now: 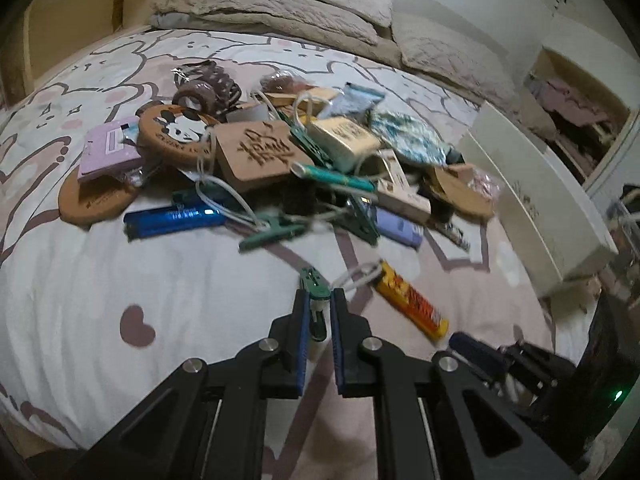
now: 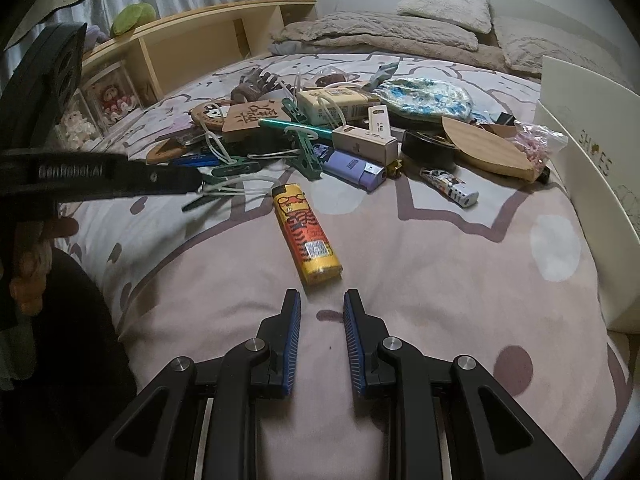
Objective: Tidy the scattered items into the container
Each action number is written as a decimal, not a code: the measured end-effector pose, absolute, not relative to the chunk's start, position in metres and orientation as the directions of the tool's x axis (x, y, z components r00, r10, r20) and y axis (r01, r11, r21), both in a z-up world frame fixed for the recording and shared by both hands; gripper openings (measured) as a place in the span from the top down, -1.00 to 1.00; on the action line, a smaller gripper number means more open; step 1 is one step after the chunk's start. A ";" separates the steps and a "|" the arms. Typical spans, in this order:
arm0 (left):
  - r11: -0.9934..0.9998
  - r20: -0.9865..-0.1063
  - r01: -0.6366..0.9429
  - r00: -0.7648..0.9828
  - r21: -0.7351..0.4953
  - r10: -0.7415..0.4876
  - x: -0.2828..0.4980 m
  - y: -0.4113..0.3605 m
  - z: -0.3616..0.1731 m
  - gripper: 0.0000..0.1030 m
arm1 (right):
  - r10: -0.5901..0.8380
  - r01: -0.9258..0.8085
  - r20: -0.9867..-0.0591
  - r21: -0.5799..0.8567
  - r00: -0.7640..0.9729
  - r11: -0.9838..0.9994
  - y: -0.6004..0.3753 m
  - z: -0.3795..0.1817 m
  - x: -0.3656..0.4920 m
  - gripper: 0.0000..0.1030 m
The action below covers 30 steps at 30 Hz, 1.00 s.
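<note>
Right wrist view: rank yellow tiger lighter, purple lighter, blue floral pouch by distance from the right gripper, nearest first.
From the right gripper:
1. Yellow tiger lighter, lying just ahead of the fingers.
2. Purple lighter, farther up, at the pile's near edge.
3. Blue floral pouch, at the back right of the pile.

A green clip (image 1: 316,284) with a white loop is pinched in my left gripper (image 1: 319,300). The yellow lighter (image 2: 307,235) lies flat on the bed near the heap (image 2: 320,132). The white shoebox (image 2: 580,184) stands at the right.
</note>
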<state>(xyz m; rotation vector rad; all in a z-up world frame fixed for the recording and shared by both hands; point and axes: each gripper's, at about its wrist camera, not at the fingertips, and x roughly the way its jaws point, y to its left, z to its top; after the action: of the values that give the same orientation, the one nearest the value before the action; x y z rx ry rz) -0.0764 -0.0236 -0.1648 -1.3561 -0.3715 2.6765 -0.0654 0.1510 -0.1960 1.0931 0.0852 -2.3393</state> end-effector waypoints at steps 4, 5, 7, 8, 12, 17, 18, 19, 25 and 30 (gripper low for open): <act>-0.964 -0.782 -0.016 -0.581 -0.267 0.226 -0.068 -0.019 -0.167 0.79 | -0.466 0.495 -0.729 0.200 -0.501 -0.845 0.159 -0.193 -0.063 0.56; -0.964 -0.782 -0.022 -0.580 -0.263 0.227 -0.066 -0.019 -0.167 0.79 | -0.468 0.493 -0.730 0.205 -0.498 -0.845 0.160 -0.193 -0.062 0.56; -0.968 -0.784 -0.026 -0.582 -0.248 0.217 -0.062 -0.018 -0.167 0.79 | -0.466 0.493 -0.734 0.205 -0.494 -0.845 0.161 -0.192 -0.061 0.56; -0.971 -0.785 -0.027 -0.583 -0.236 0.207 -0.060 -0.017 -0.168 0.79 | -0.467 0.491 -0.734 0.209 -0.493 -0.846 0.161 -0.192 -0.061 0.56; -0.977 -0.794 -0.018 -0.580 -0.211 0.182 -0.058 -0.019 -0.174 0.79 | -0.495 0.485 -0.726 0.252 -0.477 -0.837 0.164 -0.194 -0.065 0.47; -0.970 -0.793 -0.002 -0.576 -0.241 0.198 -0.059 -0.025 -0.177 0.10 | -0.535 0.539 -0.720 0.262 -0.443 -0.800 0.145 -0.192 -0.062 -0.45; -0.969 -0.786 -0.006 -0.583 -0.247 0.204 -0.058 -0.025 -0.175 0.05 | -0.510 0.554 -0.734 0.219 -0.449 -0.803 0.138 -0.192 -0.059 -0.50; -0.969 -0.784 -0.009 -0.586 -0.246 0.205 -0.059 -0.025 -0.175 0.05 | -0.482 0.567 -0.746 0.172 -0.458 -0.806 0.131 -0.192 -0.057 -0.50; -0.973 -0.790 -0.024 -0.579 -0.230 0.201 -0.068 -0.021 -0.177 0.05 | -0.440 0.562 -0.769 0.128 -0.464 -0.817 0.122 -0.191 -0.071 -0.50; -0.975 -0.796 0.012 -0.580 -0.223 0.175 -0.073 -0.030 -0.179 0.05 | -0.373 0.546 -0.786 0.054 -0.493 -0.836 0.122 -0.189 -0.089 -0.50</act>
<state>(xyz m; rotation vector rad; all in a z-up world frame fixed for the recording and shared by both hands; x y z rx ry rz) -0.0731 -0.0296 -0.1787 -1.3918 -0.3127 2.6950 -0.0885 0.1215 -0.1887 1.1506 0.2747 -2.3145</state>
